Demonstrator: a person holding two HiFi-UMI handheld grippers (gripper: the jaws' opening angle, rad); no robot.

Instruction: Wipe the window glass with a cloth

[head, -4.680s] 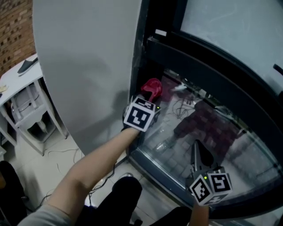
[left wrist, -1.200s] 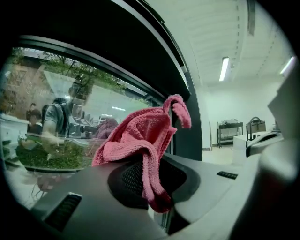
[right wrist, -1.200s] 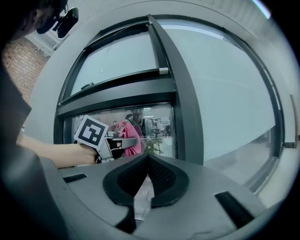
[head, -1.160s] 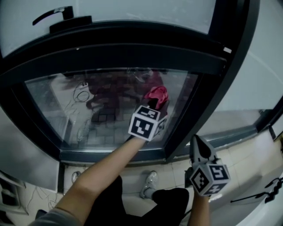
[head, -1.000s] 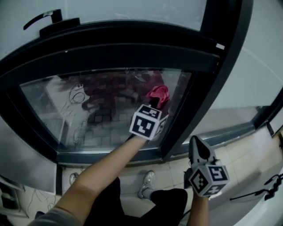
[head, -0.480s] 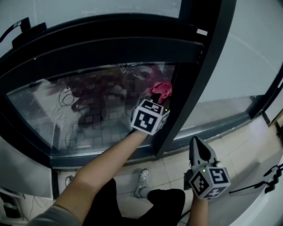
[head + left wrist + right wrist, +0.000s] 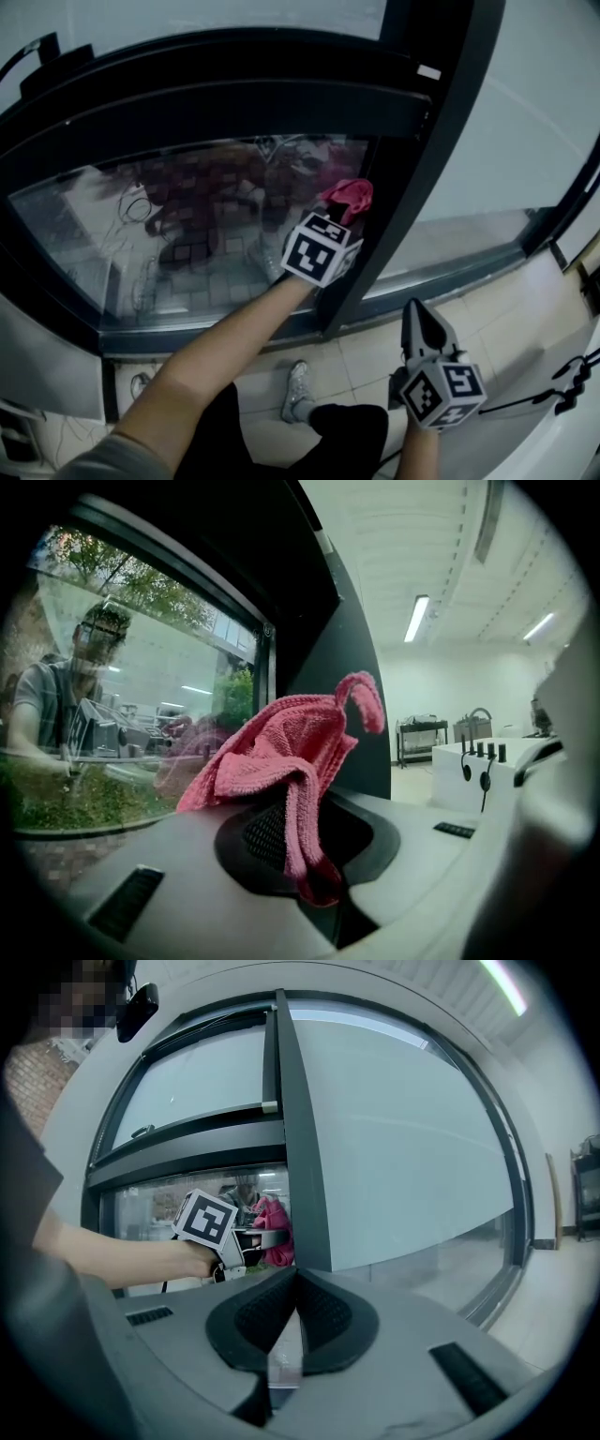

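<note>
Your left gripper (image 7: 339, 217) jaws clamp the pink terry cloth (image 7: 349, 195) near the right edge of the window glass (image 7: 187, 234), your right gripper (image 7: 419, 323) jaws are closed and empty, so wiping seems unfinished.

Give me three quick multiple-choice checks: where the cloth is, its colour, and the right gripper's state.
1. Where on the window glass is the cloth? A) left edge B) right edge, beside the frame post C) centre
2. Cloth colour? A) blue B) white C) pink
3. The right gripper is: A) shut, empty B) shut on a sponge C) wide open
Answers: 1 B, the head view shows it beside the post; 2 C, both gripper views show pink; 3 A, its jaws meet with nothing between.
</note>
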